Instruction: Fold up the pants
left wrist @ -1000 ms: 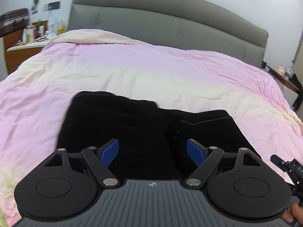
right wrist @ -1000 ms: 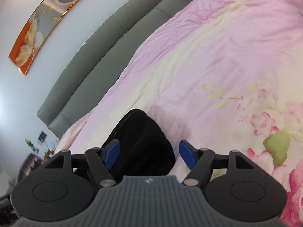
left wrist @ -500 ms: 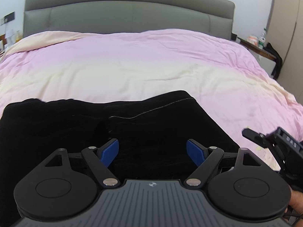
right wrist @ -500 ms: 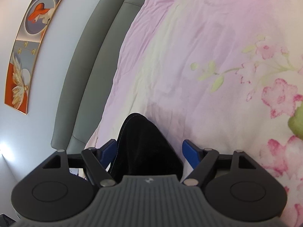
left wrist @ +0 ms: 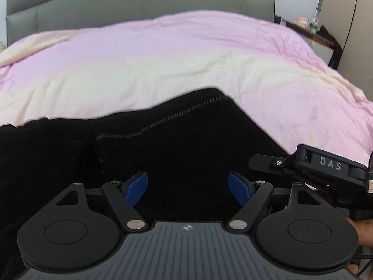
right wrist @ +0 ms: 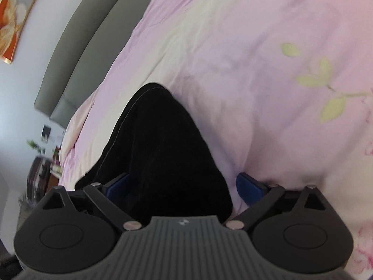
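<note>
Comparing with the views from a second ago, you have brought both tools lower and closer: the black pants [left wrist: 163, 154] now fill most of the lower left-wrist view, where before more pink duvet [left wrist: 163, 58] showed around them. The right gripper [right wrist: 184, 186] has just been opening; its blue pads now stand wide, with a rounded end of the pants [right wrist: 163, 149] lying between them but, as far as the right view shows, not pinched. The left gripper [left wrist: 188, 188] is likewise released, its jaws spread over dark cloth with nothing clamped, and it has narrowed only slightly. Judgement: you look to be in the approach to a fresh grasp, 2 tools at 2 points along 1 end of the garment, so a fold is still to come. Edges: in the left view a stitched hem [left wrist: 163, 121] runs across the top layer, and the far edge of the pants meets bare duvet beyond it. The right tool's body marked DAS [left wrist: 326, 165] sits just beside your left gripper's right side, so watch for the 2 touching. Open room: the duvet is free of objects toward the grey headboard [left wrist: 139, 2] and out to the right; the nightstand [left wrist: 310, 32] is well apart.
</note>
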`<state>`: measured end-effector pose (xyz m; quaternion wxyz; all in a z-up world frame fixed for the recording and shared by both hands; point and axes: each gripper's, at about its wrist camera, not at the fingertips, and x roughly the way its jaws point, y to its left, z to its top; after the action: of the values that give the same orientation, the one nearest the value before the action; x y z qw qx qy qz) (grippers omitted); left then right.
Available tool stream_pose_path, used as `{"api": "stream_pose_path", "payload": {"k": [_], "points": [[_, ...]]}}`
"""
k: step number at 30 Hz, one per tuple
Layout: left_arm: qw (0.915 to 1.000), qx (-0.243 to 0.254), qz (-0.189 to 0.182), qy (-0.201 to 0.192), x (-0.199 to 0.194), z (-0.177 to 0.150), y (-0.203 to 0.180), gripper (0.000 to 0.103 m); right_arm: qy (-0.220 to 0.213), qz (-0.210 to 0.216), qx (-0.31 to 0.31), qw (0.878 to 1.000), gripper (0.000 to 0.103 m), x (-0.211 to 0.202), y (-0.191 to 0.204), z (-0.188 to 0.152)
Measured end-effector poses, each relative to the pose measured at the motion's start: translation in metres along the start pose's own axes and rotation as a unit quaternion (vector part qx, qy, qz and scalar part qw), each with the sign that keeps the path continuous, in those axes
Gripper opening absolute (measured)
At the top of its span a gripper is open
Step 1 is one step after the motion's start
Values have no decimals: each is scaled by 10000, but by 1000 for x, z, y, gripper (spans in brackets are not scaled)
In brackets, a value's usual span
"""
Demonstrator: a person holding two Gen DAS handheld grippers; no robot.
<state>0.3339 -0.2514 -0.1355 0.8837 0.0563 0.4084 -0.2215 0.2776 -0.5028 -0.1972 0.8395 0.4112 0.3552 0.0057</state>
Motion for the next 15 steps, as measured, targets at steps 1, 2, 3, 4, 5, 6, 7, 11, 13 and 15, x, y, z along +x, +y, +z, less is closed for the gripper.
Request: {"api": "stream_pose_path", "payload": {"k": [1,2,3,4,5,6,7,11,13,15], "points": [[9998,-63,23,171,9,-2,2,91,-17,159,-20,9999,53,-2,-3,-2],[9995,-141,-6,295,15,-5,5,91,50,436,264,9987,43,-4,-11,-2],[9993,-212,-56,293,18,-7,7,91,57,720,616,9955,37,-7,-22,-3],[9993,-263,-68,273,19,-9,8,92,61,940,808,9923,31,-9,-30,-4],[9991,-286,-43,316,21,-9,7,93,38,1029,864,9909,29,-10,-33,-6],[9989,-303,-4,356,22,-9,6,93,2,1041,860,9908,28,-11,-33,-8],[9987,-314,46,397,23,-8,4,94,-49,1026,842,9911,28,-13,-32,-10],[9985,-325,26,449,16,-4,6,88,-222,1168,960,9883,26,-19,-27,-18],[9986,-412,-137,312,-9,1,15,66,-340,1337,1069,9847,25,-24,-27,-21],[9988,-420,-169,-169,-50,-3,31,75,-390,1468,1207,9810,25,-28,-27,-22]]}}
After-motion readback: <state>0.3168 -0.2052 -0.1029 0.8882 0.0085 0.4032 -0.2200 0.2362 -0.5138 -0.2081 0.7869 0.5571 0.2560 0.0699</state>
